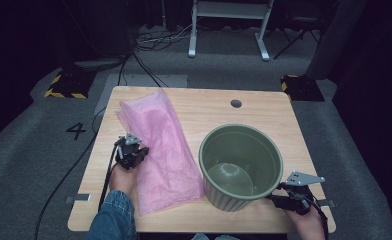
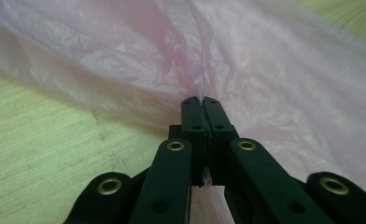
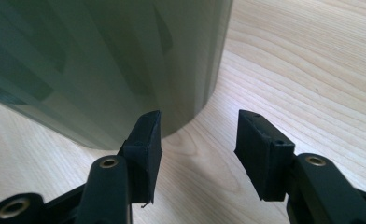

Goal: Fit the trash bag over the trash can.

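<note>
Left gripper view: your left tool (image 2: 202, 100) pinches the bag (image 2: 265, 70).
Right gripper view: your right tool (image 3: 199, 135) spread beside the pot (image 3: 102, 60).

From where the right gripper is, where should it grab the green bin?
Probably the green bin's top rim on its near right side, coming from above: the right gripper is open beside the base, and the round wall looks too wide for its jaws.

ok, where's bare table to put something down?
Free: far strip of the table beyond the green bin, around the grommet hole; near edge under the pink bag. Crowded: gap between bag and bin; right gripper beside the bin.
</note>
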